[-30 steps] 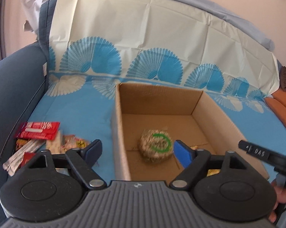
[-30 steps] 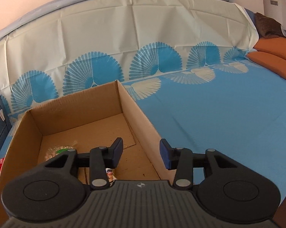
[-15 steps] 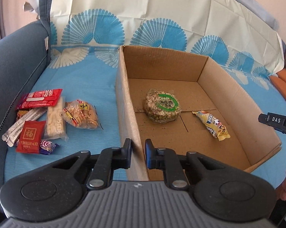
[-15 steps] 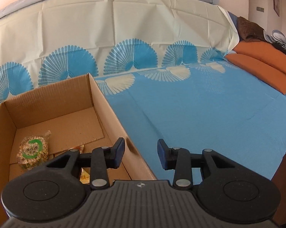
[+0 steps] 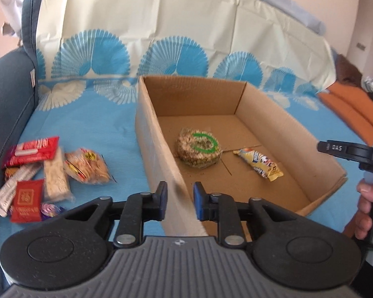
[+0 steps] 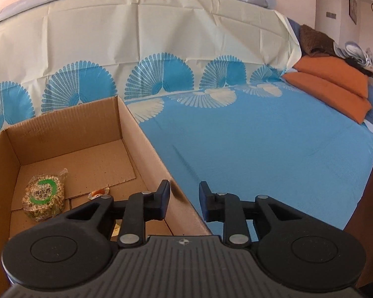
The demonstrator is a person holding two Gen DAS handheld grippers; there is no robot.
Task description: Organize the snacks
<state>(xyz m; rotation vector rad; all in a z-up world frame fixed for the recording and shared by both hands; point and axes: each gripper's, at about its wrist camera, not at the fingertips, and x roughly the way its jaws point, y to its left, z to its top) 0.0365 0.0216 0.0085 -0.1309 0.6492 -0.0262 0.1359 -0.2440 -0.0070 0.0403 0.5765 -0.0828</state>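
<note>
A blue cloth (image 5: 97, 129) printed with fan shapes covers a wide sofa seat and runs up its back; the dark blue armrest (image 5: 5, 94) stands left of the cardboard box (image 5: 258, 104), and orange cushions (image 6: 335, 84) lie well to its right. Left of the box, on the cloth, a loose pile of snack packets (image 5: 45, 171) lies together: a red wrapper, a pale bar, a cracker bag. Inside the box rest a round green-labelled snack (image 5: 199, 149) and, just right of it, a yellow packet (image 5: 259, 164). The left gripper (image 5: 177, 200) hangs over the box's left wall, jaws opening, nothing pressed between them. The right gripper (image 6: 184, 200) hangs over the right wall, jaws opening and empty.
</note>
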